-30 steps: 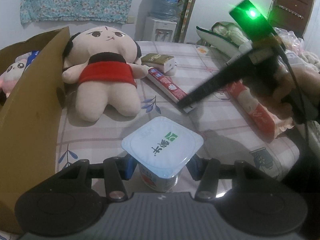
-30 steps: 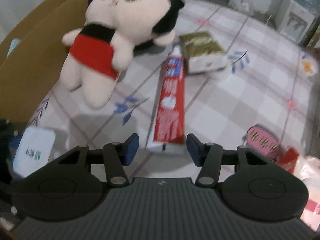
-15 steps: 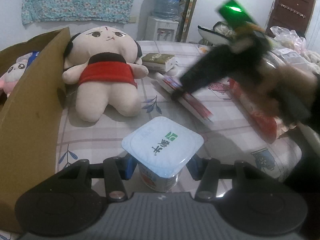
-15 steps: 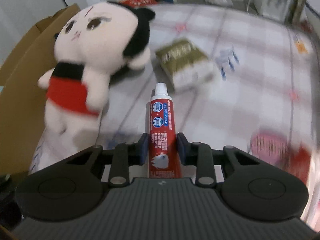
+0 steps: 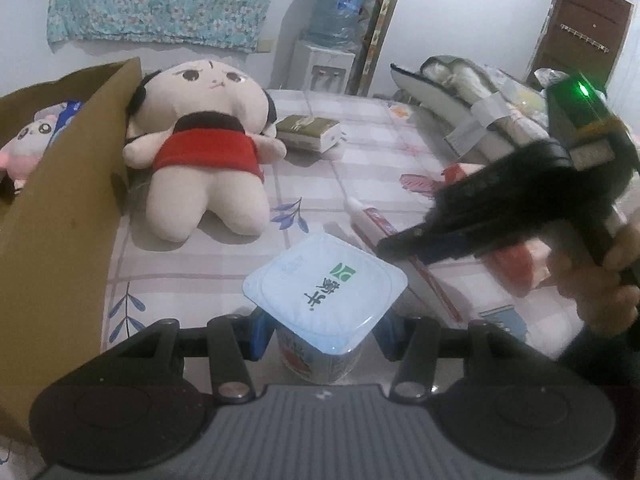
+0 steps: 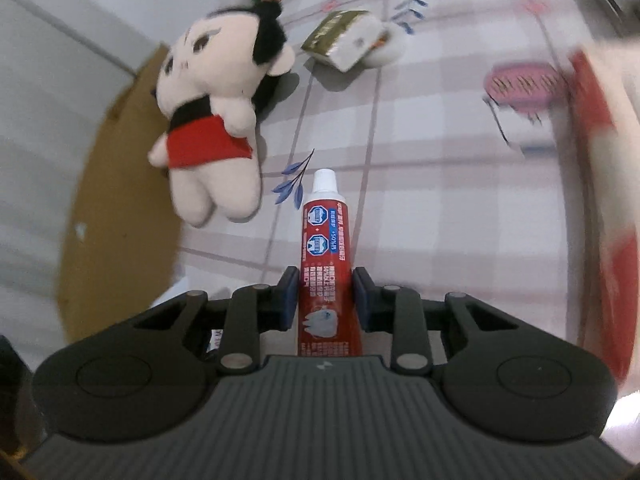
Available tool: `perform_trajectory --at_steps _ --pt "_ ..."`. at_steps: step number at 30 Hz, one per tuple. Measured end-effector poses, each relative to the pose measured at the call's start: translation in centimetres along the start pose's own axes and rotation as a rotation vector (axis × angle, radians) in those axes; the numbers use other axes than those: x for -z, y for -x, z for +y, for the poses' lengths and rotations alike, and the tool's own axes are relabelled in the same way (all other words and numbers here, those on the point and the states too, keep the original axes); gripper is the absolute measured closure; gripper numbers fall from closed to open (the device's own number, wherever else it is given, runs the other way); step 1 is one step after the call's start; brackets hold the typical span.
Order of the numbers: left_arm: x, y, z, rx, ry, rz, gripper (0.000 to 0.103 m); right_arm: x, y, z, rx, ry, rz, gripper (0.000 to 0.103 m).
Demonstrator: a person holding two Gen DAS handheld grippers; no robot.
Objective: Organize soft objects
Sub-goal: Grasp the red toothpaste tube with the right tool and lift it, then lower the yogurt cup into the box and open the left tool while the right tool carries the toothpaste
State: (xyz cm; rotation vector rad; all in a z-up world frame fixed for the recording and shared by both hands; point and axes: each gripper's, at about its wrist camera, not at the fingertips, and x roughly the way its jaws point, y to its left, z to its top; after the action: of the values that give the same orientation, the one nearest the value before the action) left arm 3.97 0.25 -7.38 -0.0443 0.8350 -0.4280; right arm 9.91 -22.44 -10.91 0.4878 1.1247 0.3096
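My left gripper [image 5: 322, 336] is shut on a yogurt cup [image 5: 324, 292] with a pale blue lid, held upright over the checked tablecloth. My right gripper [image 6: 326, 298] is shut on a red toothpaste tube [image 6: 326, 248], white cap pointing away. In the left wrist view that right gripper [image 5: 404, 246] comes in from the right, a hand behind it, with the tube [image 5: 370, 220] just beyond the cup. A cream plush doll in a red top [image 5: 204, 152] [image 6: 212, 120] lies on its back beside an open cardboard box [image 5: 60, 220]. A pink plush [image 5: 24, 148] lies inside the box.
A green-and-white tissue pack [image 5: 310, 130] [image 6: 344, 38] lies behind the doll. A pink comb [image 6: 524, 84] and a red-and-white packet [image 6: 600, 160] lie to the right. Bags [image 5: 460, 80] pile up at the far right, and a water dispenser [image 5: 324, 60] stands by the wall.
My right gripper closed on the toothpaste tube, picked it up off the cloth and carried it toward the near right while rolling. The left gripper and its cup stayed put.
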Motion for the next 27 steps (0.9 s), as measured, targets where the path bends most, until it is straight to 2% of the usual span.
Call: perform_trajectory --at_steps 5,8,12,17,20,23,27 --pt "-0.5 3.2 -0.7 0.020 -0.003 -0.052 0.051 2.4 3.2 -2.0 -0.108 -0.148 -0.067 0.076" --pt "-1.1 5.9 -0.8 0.029 0.007 -0.095 0.051 3.4 5.5 -1.6 -0.155 -0.168 -0.112 0.076" --pt "-2.2 10.2 0.3 0.014 0.036 -0.177 0.051 3.6 8.3 0.8 -0.214 -0.125 -0.160 0.076" --pt "-3.9 15.3 3.3 -0.072 0.112 -0.289 0.051 2.1 9.9 5.5 -0.332 -0.046 -0.196 0.076" --pt "-4.5 17.0 5.5 -0.162 0.149 -0.328 0.051 0.8 9.0 8.6 -0.417 -0.028 -0.185 0.076" --pt "-5.0 17.1 8.2 -0.237 0.199 -0.319 0.051 -0.6 7.3 11.9 -0.495 -0.015 -0.153 0.076" --pt "-5.2 14.7 11.8 -0.291 0.261 -0.251 0.051 -2.0 4.0 16.2 -0.561 -0.006 -0.102 0.076"
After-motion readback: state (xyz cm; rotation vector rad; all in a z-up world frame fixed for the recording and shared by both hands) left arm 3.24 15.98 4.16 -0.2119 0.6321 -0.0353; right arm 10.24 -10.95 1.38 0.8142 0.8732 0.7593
